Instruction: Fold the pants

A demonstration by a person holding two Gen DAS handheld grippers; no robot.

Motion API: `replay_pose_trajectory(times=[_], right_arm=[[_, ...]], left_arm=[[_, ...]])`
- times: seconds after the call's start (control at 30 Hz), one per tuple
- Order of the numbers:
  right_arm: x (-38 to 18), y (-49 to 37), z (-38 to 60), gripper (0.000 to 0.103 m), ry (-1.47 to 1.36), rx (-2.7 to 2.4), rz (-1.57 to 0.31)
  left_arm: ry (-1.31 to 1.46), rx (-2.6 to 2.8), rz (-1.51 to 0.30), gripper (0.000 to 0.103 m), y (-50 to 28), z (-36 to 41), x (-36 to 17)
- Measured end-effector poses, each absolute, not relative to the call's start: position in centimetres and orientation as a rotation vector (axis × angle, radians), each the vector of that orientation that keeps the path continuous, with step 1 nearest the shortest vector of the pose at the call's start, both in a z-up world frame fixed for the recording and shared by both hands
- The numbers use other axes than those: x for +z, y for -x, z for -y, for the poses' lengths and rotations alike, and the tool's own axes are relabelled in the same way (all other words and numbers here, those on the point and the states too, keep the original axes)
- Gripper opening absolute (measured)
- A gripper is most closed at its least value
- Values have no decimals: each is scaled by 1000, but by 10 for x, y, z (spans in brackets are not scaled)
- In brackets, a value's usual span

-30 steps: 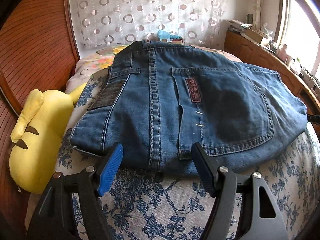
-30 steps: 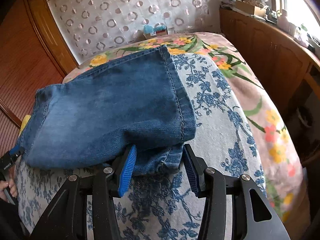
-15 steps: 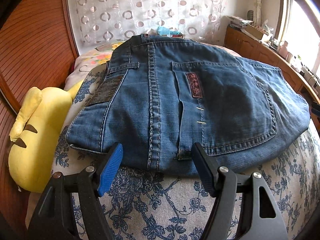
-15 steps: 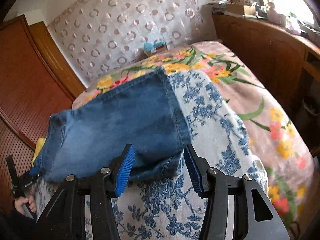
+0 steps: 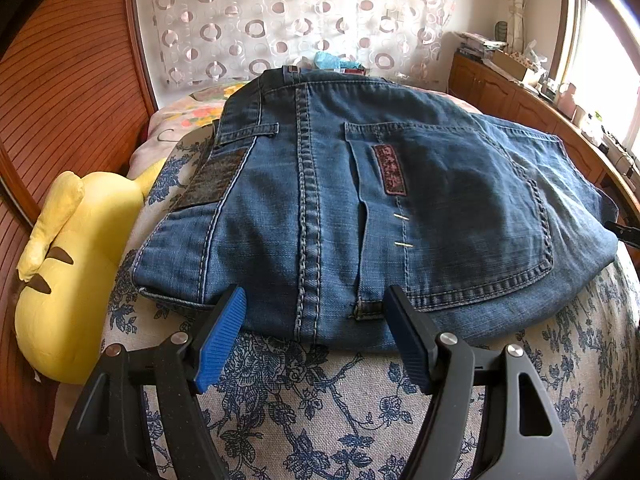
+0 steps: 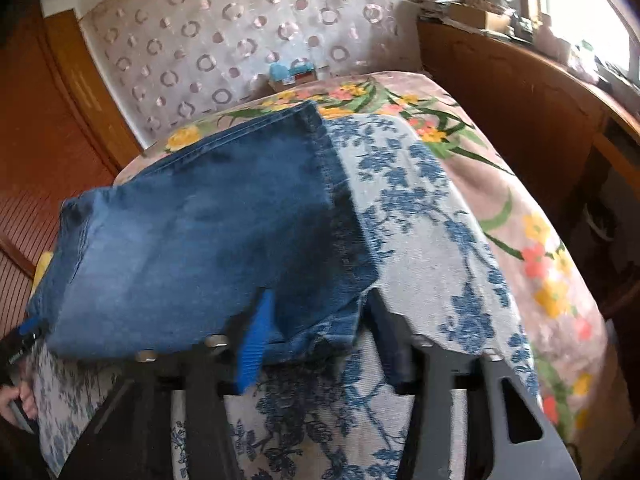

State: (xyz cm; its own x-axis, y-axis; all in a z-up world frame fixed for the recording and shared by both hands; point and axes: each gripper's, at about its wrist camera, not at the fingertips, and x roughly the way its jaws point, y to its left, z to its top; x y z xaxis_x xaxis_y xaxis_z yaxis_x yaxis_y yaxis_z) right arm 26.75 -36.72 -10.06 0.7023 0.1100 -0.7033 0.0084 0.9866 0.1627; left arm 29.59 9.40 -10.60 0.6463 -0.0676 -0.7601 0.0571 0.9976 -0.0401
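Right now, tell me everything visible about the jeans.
The jeans are blue denim, folded and lying flat on the blue-floral bedcover. The left wrist view shows the seat side up: heavy centre seam, back pocket, red patch, dark waistband patch. The open left gripper straddles the near edge. The right gripper has just been closing around the bunched hem corner; blur hides whether its pads press on it.

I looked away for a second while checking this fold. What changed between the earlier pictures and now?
The right gripper dropped back onto the hem corner of the jeans, and its fingers have just been closing with that corner between them; whether they pinch it yet is too blurred to tell. The left gripper stayed open at the waistband edge, gripping nothing. The jeans stayed folded on the bedspread.
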Motion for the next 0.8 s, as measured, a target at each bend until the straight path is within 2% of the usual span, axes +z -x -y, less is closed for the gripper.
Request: replay_pose_trajectory(times=[0.03, 0.13, 0.43, 0.8], right_arm=[[-101, -268, 366, 29, -146, 58, -789], [-103, -267, 360, 23, -119, 57, -774], [-97, -264, 358, 22, -112, 60, -766], [-86, -261, 362, 22, -109, 59, -768]], left_arm=[[12, -70, -864, 72, -296, -94, -106], [20, -73, -847, 72, -293, -96, -104], [83, 20, -759, 72, -284, -138, -71], [82, 94, -860, 72, -314, -159, -98]])
